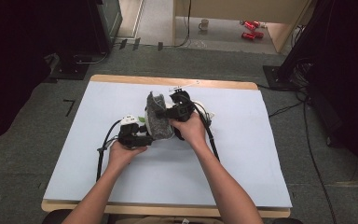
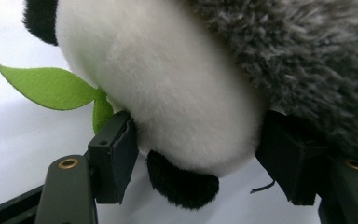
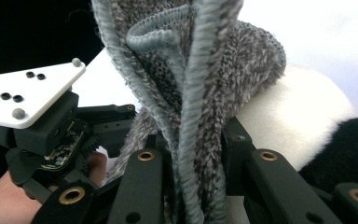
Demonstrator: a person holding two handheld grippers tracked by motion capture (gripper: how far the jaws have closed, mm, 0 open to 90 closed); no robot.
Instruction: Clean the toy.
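I am working near the middle of the pale blue-topped desk [image 1: 242,154], where a fluffy black-and-white plush panda [image 2: 168,93] is sitting with a grey knitted garment [image 1: 158,116] half over it. My left hand-held gripper [image 1: 145,139] is clamping the panda's white plush body from about eight o'clock of the toy, its black pads [image 2: 121,154] pressing into the fur on either side. A green felt leaf [image 2: 51,86] is sticking out of the toy at nine o'clock in the left gripper view. My right hand-held gripper [image 1: 167,113] is sitting at about two o'clock of the toy, its jaws nearly together and pinching the ribbed edge of the grey garment, which is standing up over the panda.
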